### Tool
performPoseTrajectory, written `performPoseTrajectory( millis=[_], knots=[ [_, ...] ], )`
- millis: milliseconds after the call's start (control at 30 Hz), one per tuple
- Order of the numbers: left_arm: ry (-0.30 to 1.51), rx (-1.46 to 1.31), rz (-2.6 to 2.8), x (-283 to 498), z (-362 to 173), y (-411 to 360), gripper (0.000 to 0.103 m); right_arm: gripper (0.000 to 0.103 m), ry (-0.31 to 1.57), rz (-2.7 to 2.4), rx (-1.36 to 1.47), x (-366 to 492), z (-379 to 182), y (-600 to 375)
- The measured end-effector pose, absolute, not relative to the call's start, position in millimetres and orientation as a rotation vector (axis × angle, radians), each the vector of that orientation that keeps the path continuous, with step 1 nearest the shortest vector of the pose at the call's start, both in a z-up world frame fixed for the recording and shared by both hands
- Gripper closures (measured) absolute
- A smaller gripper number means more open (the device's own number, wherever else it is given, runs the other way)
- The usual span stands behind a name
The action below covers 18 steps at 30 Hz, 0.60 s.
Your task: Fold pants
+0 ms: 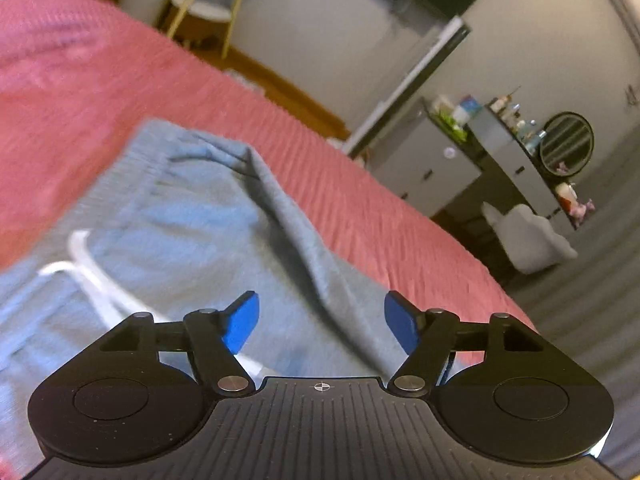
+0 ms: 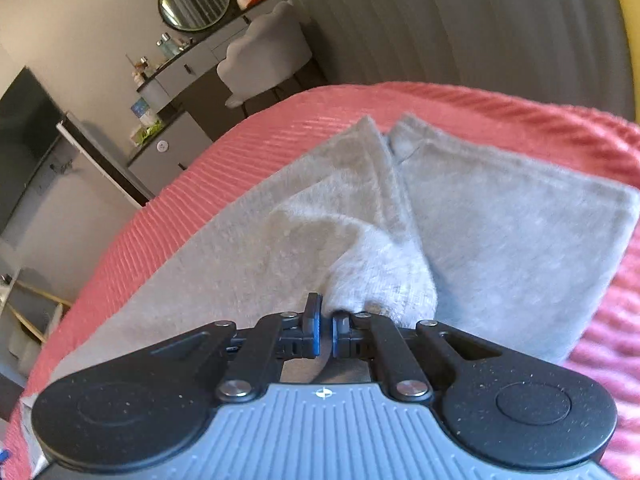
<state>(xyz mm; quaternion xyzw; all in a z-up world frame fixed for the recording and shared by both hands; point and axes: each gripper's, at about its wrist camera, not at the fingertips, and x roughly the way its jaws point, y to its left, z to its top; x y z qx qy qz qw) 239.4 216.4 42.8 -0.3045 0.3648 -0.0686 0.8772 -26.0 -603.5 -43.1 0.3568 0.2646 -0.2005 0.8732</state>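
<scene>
My left tongs (image 1: 322,322) hang open over the soft grey cotton pants (image 1: 192,216), which lie on the pink ribbed bedspread (image 1: 340,200) of the bed. My right tongs (image 2: 325,330) are clamped on a bunched fold of that fabric.

My left wrist camera rides behind the left gripper (image 1: 322,322), angled down, close over the pants (image 1: 192,216), my right wrist camera behind the right gripper (image 2: 325,330), likewise close, both sharing the pink bedspread (image 1: 360,208) and round mirror (image 1: 566,144).
</scene>
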Motion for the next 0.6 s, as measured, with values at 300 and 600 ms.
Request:
performPoseTrajectory(
  millis=[300,600],
  knots=[
    [0.944,-0.684,-0.096,354,-12,184,0.054,0.093,0.596,-0.405,0.859,-16,-73,-601],
    [0.838,-0.679,-0.083,311,17,190,0.096,0.098,0.586,-0.385,0.941,-3,-69,-612]
  ],
)
